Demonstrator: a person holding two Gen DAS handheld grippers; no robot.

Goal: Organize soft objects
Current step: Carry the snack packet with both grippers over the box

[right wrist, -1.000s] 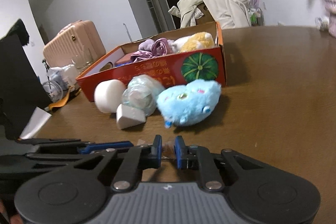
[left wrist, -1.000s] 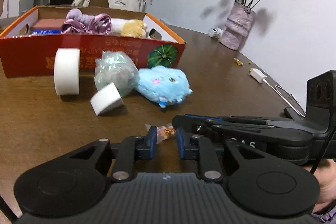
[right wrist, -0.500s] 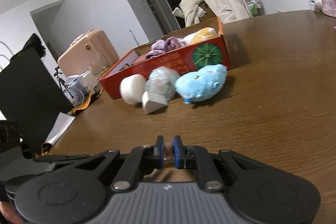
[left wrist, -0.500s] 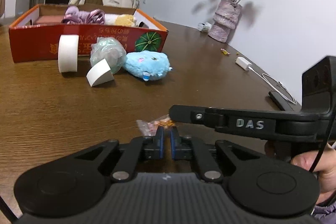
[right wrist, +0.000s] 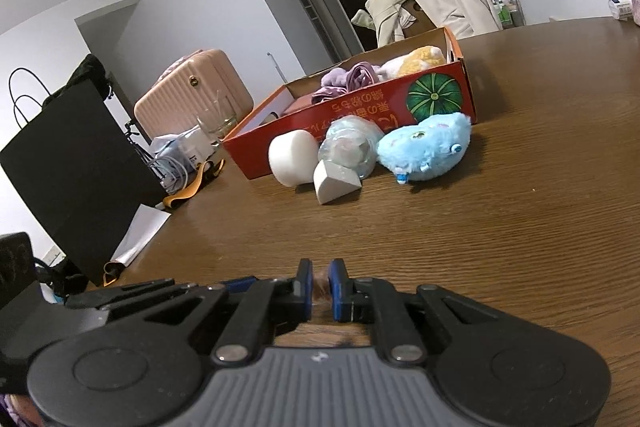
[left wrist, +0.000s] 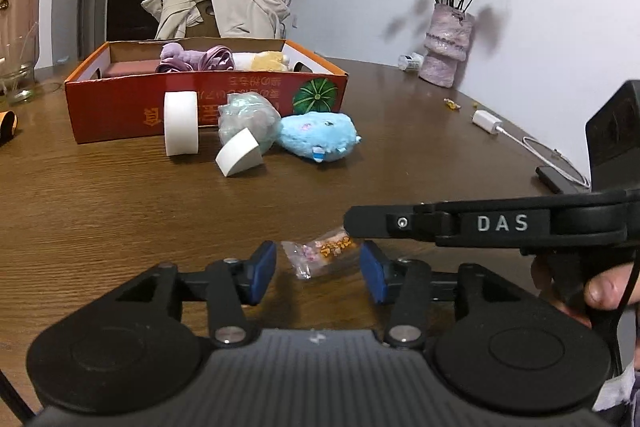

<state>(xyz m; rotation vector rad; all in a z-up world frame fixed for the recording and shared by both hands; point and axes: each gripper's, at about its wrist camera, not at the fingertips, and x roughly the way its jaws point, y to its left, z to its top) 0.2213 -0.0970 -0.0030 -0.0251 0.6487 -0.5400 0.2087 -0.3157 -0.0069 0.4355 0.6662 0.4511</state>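
A small clear snack packet (left wrist: 320, 253) hangs above the brown table (left wrist: 120, 211). My right gripper (right wrist: 319, 287) is shut on one end of the packet, whose edge shows between its blue pads (right wrist: 305, 287). My left gripper (left wrist: 318, 273) is open, its pads either side of the packet without touching it. A red cardboard box (left wrist: 132, 107) at the back holds purple cloth (left wrist: 196, 59) and a yellow plush (left wrist: 268, 61). In front of it lie a blue plush (left wrist: 318, 135), a wrapped ball (left wrist: 248, 121), a white foam cylinder (left wrist: 181, 129) and a white foam wedge (left wrist: 239, 158).
A vase of dried roses (left wrist: 446, 47) stands at the back right. A white charger and cable (left wrist: 520, 139) lie at the right edge beside a black device (left wrist: 612, 135). A black board (right wrist: 76, 163), clutter and a glass (right wrist: 214, 117) sit on the left.
My left gripper has opened from nearly shut. Both grippers have drawn back from the box, the packet staying in my right gripper.
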